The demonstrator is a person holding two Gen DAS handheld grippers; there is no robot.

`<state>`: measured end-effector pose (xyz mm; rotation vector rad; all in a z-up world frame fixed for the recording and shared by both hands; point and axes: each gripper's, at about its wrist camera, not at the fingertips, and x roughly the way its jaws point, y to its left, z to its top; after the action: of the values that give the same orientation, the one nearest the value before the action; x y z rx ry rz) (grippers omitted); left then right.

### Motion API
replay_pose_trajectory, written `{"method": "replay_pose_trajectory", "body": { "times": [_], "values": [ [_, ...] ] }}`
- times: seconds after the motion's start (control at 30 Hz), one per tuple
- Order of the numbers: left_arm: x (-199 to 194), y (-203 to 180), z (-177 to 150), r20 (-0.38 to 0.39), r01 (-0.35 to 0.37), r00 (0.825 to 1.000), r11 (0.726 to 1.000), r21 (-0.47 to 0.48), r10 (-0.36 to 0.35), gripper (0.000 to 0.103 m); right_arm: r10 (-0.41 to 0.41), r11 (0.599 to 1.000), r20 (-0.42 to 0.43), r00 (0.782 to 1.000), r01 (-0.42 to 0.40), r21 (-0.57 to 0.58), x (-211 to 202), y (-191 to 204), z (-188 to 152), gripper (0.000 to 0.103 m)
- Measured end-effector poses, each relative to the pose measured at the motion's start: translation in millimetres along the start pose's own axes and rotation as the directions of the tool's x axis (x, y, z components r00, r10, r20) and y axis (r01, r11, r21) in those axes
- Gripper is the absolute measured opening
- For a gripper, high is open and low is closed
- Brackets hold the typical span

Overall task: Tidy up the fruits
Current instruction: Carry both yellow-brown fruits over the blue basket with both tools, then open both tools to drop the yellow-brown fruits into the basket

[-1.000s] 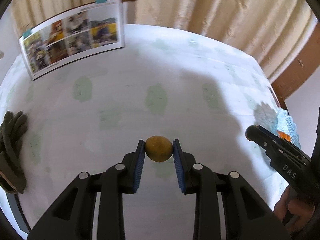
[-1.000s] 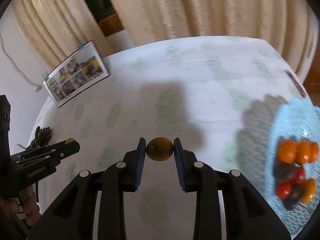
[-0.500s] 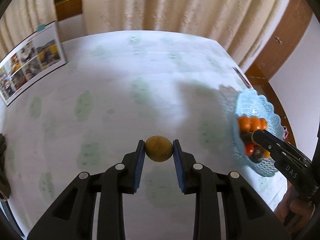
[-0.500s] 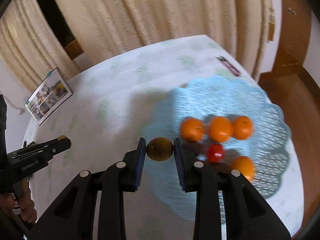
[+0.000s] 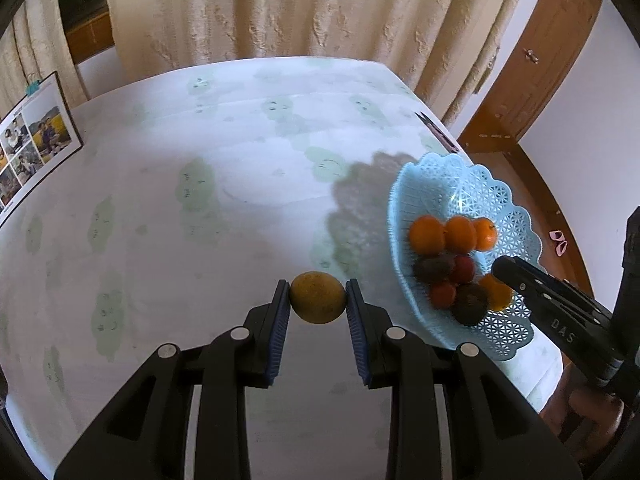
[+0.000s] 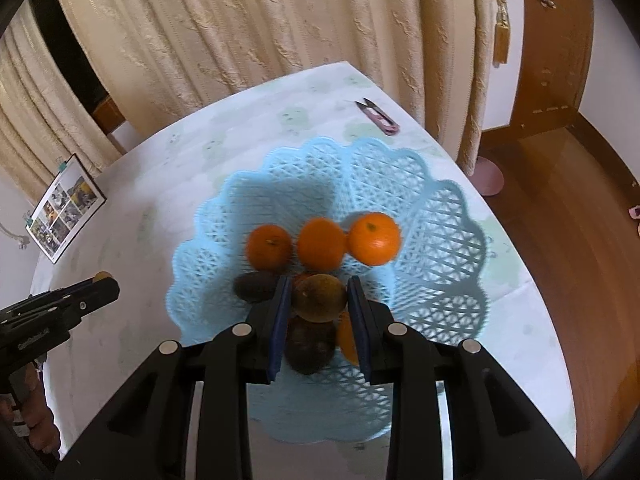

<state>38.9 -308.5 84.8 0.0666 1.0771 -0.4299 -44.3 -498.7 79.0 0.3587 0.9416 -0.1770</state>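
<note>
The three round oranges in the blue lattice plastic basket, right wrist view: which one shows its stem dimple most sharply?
The rightmost round orange in the blue lattice plastic basket. Its dimple faces the camera, crisp; the other two look blurrier.

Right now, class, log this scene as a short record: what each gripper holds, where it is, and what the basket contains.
left gripper: shut on a yellow-brown fruit, above the tablecloth beside the basket
right gripper: shut on a brownish fruit, above the blue basket
basket contents: three oranges in a row, dark and red fruits nearer the camera
elsewhere on table: photo sheet, pink snips
</note>
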Motion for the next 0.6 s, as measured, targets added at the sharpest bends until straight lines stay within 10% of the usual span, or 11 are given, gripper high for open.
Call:
{"method": "replay_pose_trajectory", "body": {
  "times": [0.6],
  "values": [
    [12.8,-48.6,4.0,-0.012,0.037,0.999,0.997,0.072,-0.036,0.029,-0.057,0.997,0.061,0.996,0.054,0.050,-25.3,-35.8,-5.0,0.064]
  ]
}}
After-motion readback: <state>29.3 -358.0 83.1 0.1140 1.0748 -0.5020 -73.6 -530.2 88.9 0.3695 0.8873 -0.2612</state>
